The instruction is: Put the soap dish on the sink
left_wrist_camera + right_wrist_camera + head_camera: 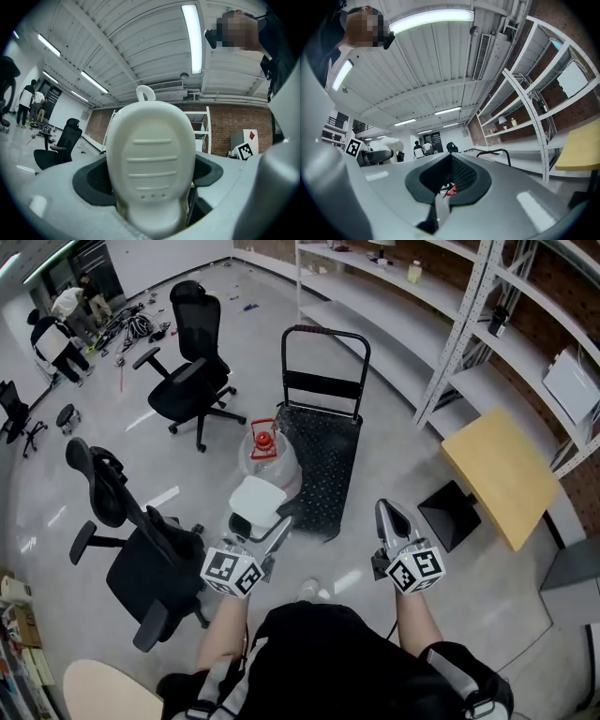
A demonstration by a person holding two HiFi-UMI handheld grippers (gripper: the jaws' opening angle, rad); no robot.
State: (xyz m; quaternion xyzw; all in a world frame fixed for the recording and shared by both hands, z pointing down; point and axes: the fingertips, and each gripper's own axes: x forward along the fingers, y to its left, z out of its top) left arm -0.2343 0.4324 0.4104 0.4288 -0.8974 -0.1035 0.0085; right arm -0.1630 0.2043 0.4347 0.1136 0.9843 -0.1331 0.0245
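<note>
White plastic soap dish (152, 159), oval, with four raised ribs and three tiny holes. Grey glossy floor (394, 427); office chairs (192, 381) at 10 o'clock, black cart (323, 451) at 12, shelving (469, 343) at 2. The dish is pinched in the left gripper (277, 529), sticking out toward 12. The right gripper (387, 514) is pressed together, holding nothing.
</note>
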